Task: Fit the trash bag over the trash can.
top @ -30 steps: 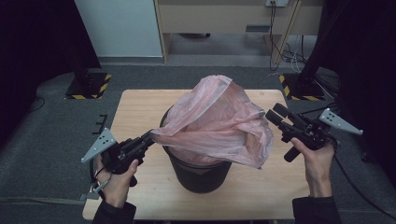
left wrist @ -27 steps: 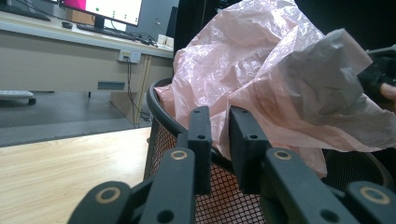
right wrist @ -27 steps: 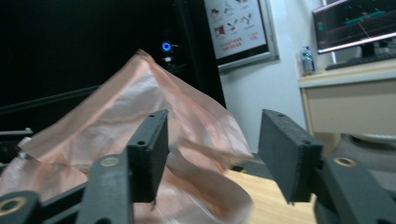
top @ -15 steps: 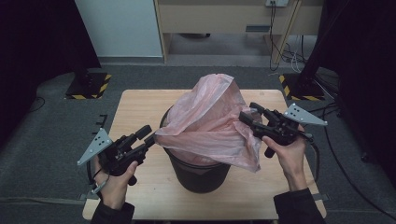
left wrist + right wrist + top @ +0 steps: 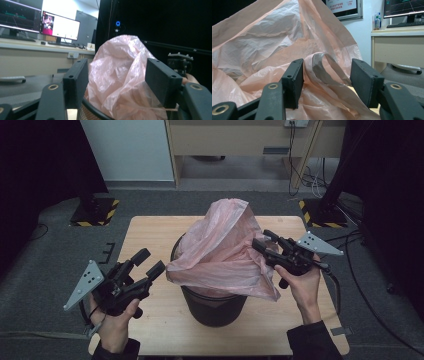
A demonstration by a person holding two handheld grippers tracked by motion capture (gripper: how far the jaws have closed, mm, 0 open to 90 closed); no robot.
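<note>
Right gripper view: bag handle loop [image 5: 329,67] between gripper jaws.

Left tool [image 5: 148,263] jaws just opening, apart; right tool [image 5: 264,241] jaws closing, apart.

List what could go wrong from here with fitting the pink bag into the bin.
1. The left gripper has just opened its jaws and sits clear of the pink bag, so that side hangs loose and may slide off the black bin.
2. The right gripper has open jaws around a bag handle loop without pinching it; closing off target could miss it or tear the thin film.
3. The bag is bunched up high and could be dragged out of the bin.
</note>
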